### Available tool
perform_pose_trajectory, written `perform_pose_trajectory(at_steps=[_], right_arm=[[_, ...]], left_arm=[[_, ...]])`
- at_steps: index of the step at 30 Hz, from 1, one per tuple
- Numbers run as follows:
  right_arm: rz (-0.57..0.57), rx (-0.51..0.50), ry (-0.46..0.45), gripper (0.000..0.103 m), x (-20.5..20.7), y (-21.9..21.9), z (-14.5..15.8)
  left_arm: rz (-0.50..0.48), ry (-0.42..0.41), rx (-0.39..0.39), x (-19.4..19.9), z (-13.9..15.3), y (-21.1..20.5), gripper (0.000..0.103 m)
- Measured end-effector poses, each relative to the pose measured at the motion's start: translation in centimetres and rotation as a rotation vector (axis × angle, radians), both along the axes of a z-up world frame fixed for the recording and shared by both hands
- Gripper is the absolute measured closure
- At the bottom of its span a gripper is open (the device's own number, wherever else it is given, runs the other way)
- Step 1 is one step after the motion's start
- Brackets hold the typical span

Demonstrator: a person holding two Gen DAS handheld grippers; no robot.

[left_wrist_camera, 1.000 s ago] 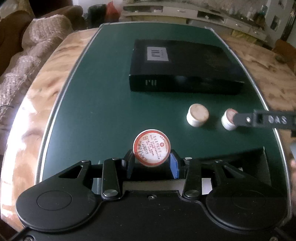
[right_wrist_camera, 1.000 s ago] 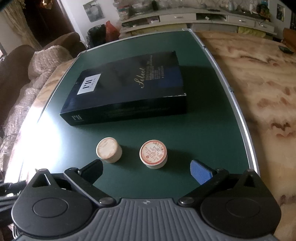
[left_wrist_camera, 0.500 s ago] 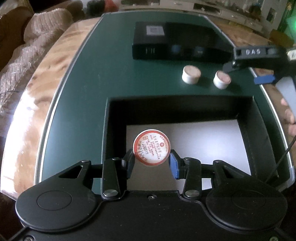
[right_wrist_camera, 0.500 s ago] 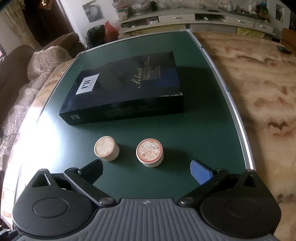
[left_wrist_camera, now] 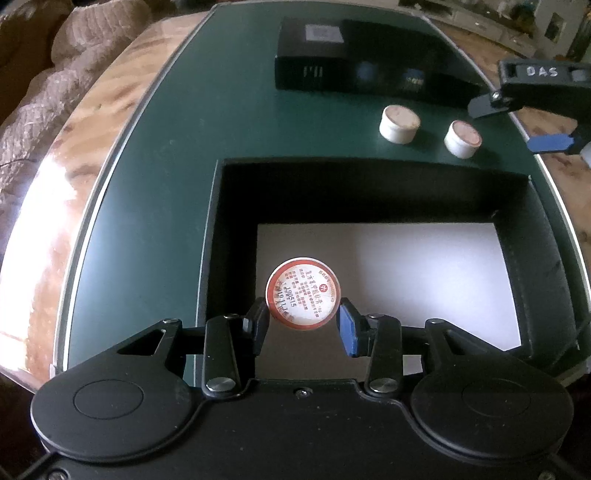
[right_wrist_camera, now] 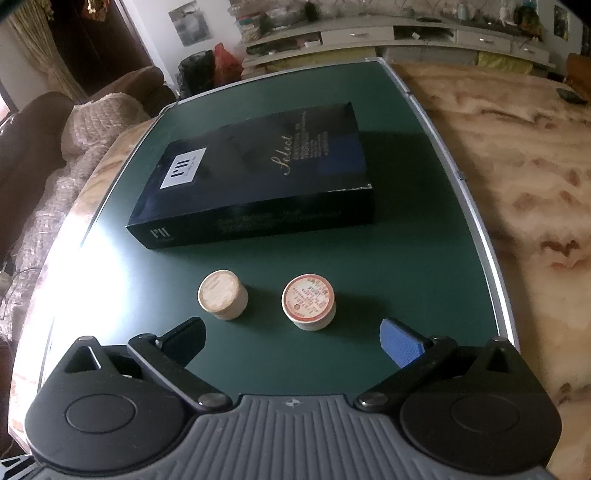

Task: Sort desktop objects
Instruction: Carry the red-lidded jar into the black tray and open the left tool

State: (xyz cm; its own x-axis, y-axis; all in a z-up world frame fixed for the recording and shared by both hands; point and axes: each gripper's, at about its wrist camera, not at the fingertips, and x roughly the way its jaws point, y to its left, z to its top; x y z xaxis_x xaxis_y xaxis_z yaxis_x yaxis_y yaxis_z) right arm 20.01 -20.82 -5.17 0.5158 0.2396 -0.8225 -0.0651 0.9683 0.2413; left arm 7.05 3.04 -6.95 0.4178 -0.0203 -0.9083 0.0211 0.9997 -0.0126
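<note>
Left gripper [left_wrist_camera: 301, 319]: clamped on a labelled jar [left_wrist_camera: 301, 292] above the open box [left_wrist_camera: 546, 266]; a careless release could tip it. Right gripper [right_wrist_camera: 291, 341]: wide open, empty, near two jars [right_wrist_camera: 308, 302].

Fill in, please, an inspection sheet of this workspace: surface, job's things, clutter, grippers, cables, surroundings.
Surface: green mat on a marbled table.
Job's things: red-labelled jar in the left gripper, over the open black box with a white floor; plain-topped jar and red-topped jar upright on the mat, apart.
Clutter: dark closed box lying flat behind the jars.
Grippers: left shut on the jar; right gripper open, empty, near the two jars.
Cables: nothing seen.
Surroundings: sofa with a blanket; shelf unit.
</note>
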Motion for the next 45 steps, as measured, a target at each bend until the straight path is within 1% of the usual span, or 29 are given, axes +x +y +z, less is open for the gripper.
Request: perform_pose_trajectory(at_steps=[8,11,12,13,15,23,31,34,40,45], right_arm=[[-0.001,0.006,0.001,0.000,0.0,0.1,0.0],[0.000,0.008,0.004,0.000,-0.1,0.2,0.0],[-0.001,0.009,0.005,0.000,-0.1,0.2,0.0],[-0.002,0.009,0.004,0.000,-0.1,0.1,0.0],[-0.002,0.008,0.004,0.000,-0.1,0.1,0.1],[-0.009,0.006,0.000,0.000,-0.3,-0.1,0.3],[-0.026,-0.010,-0.005,0.000,-0.2,-0.6,0.4],[-0.031,-0.014,-0.003,0.000,0.1,-0.8,0.4],[-0.017,-0.065,0.020,0.000,0.9,-0.2,-0.5],[-0.002,-0.112,0.034,0.000,1.9,0.6,-1.2]], left_arm=[[-0.001,0.022,0.004,0.0,-1.1,0.0,0.064],[-0.007,0.024,-0.006,0.0,-1.1,-0.1,0.061],[-0.006,0.026,-0.011,0.0,-1.0,-0.1,0.055],[-0.005,0.026,-0.015,-0.1,-0.9,-0.2,0.042],[-0.006,0.002,-0.009,-0.2,-0.5,-0.2,0.032],[-0.002,-0.010,0.004,-0.5,0.3,-0.5,0.032],[0.013,-0.071,-0.020,-1.5,3.0,0.0,0.032],[0.020,-0.100,-0.040,-1.9,4.3,0.3,0.032],[0.057,-0.148,-0.081,-2.8,6.2,2.0,0.031],[0.083,-0.173,-0.091,-3.5,7.1,3.0,0.030]])
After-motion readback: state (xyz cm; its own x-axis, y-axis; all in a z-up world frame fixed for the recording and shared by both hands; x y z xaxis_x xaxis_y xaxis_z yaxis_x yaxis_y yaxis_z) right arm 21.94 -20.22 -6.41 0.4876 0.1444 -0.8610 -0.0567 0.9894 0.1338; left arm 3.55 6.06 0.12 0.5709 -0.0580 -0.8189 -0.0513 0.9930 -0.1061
